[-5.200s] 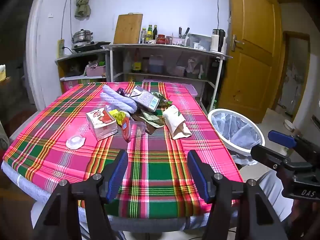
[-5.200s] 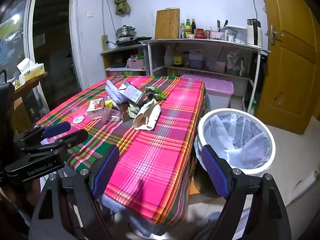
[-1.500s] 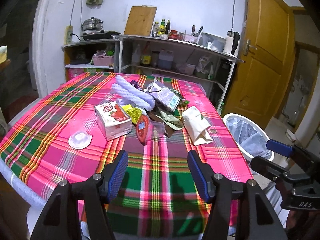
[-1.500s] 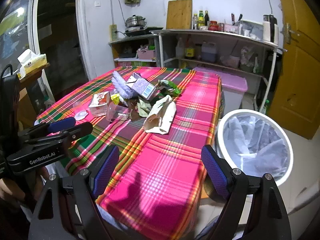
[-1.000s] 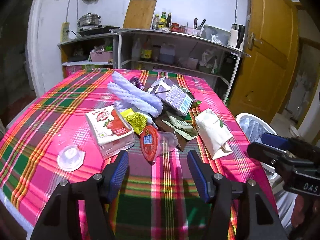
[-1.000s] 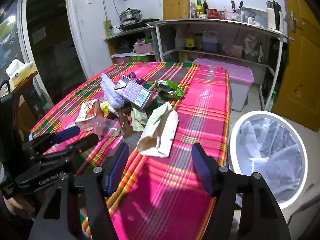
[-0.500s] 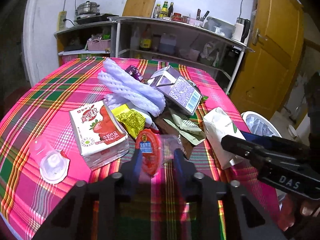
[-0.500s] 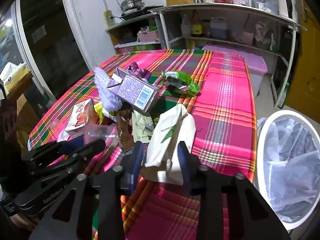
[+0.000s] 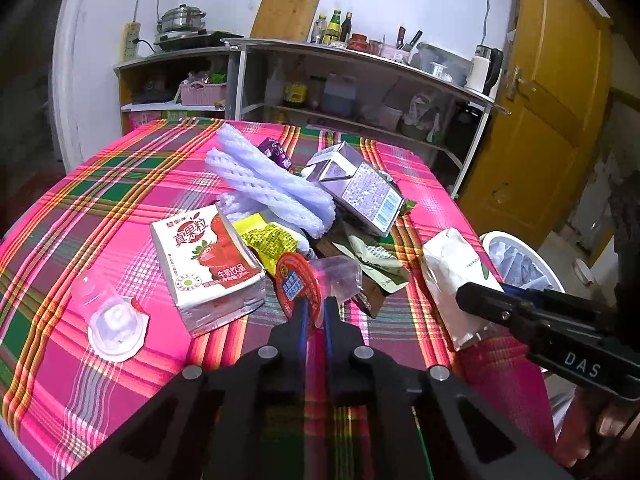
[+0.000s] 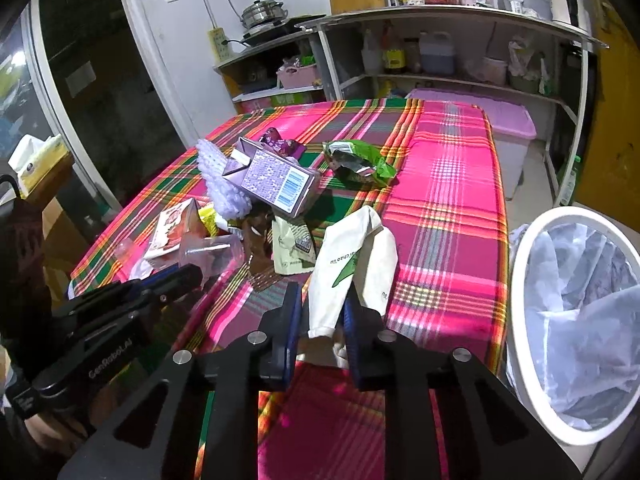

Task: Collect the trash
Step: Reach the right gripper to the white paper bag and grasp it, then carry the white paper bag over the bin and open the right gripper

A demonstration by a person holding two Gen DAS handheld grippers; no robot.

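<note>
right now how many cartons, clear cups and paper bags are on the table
cartons: 2 (strawberry milk carton, purple carton)
clear cups: 2 (red-lidded cup, empty jelly cup)
paper bags: 1 (white paper bag)
total: 5

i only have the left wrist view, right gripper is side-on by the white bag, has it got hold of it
Observer: Yes. In the right wrist view the right gripper is shut on the near end of the white paper bag.
Operator: ok, my left gripper has the red-lidded cup. i only see a slice of the bin, anything in it
Observer: Only its plastic liner shows inside.
Operator: any trash hidden behind the purple carton
Observer: A crumpled green wrapper lies on the tablecloth just beyond it.
</note>
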